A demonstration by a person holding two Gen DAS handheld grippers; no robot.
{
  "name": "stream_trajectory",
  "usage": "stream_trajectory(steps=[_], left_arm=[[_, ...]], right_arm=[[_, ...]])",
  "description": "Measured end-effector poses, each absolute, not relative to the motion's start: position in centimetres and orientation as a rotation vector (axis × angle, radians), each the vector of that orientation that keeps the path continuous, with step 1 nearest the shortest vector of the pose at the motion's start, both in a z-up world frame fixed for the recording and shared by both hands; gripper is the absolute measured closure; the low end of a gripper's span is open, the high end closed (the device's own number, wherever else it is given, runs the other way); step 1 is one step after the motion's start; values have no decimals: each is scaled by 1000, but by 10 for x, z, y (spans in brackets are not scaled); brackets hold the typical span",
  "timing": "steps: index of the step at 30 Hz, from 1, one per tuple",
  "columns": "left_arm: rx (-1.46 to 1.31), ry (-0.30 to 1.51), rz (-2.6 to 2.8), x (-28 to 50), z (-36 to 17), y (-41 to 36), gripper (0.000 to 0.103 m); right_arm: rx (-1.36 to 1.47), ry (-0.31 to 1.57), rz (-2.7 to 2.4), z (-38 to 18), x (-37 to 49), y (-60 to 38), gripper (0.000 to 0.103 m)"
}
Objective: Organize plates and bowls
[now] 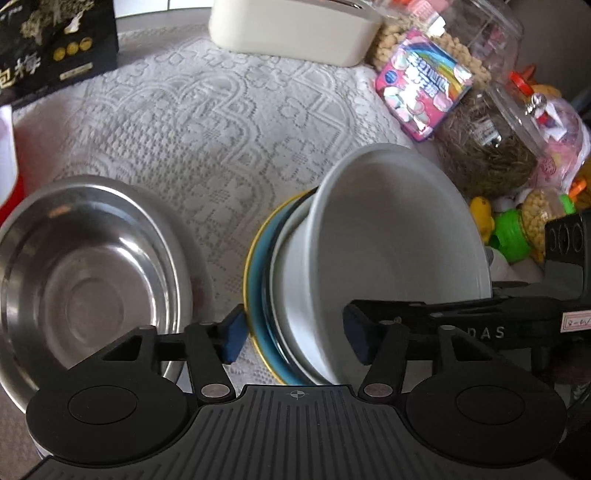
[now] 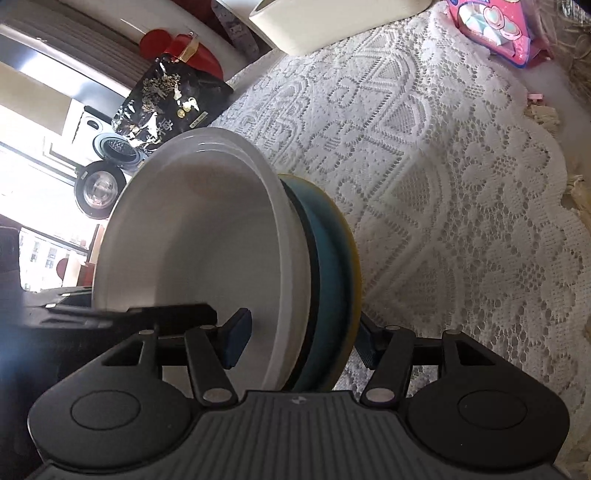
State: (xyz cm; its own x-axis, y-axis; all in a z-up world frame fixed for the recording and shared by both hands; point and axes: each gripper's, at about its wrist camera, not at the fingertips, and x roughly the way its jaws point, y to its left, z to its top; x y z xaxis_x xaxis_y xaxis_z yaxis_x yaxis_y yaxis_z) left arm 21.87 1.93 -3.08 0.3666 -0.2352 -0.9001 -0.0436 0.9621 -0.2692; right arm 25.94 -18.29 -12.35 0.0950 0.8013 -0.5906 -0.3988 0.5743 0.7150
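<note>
A white bowl (image 1: pixel 399 251) sits nested in a teal plate with a yellow rim (image 1: pixel 258 280); both are tilted. My left gripper (image 1: pixel 295 332) is open, its fingers on either side of the stack's near edge, without clear contact. In the right wrist view the same white bowl (image 2: pixel 192 251) and teal plate (image 2: pixel 328 266) stand between my right gripper's (image 2: pixel 303 339) fingers, which are spread wide around the stack's edge. A steel bowl (image 1: pixel 85 288) rests on the lace tablecloth to the left.
A lace tablecloth (image 1: pixel 207 122) covers the table. A black box (image 1: pixel 55 48), a white container (image 1: pixel 291 26), a pink candy bag (image 1: pixel 424 88), glass jars (image 1: pixel 487 147) and toys (image 1: pixel 517 229) line the back and right.
</note>
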Motion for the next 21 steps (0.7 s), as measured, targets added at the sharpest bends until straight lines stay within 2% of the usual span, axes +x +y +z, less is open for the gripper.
stream_trajectory(steps=[7, 21], left_arm=[[-152, 1187, -93, 231, -26, -1, 39], [-192, 1249, -127, 239, -30, 3, 36]], right_arm=[[453, 1170, 916, -123, 264, -187, 44], [483, 1217, 934, -129, 267, -191, 45]])
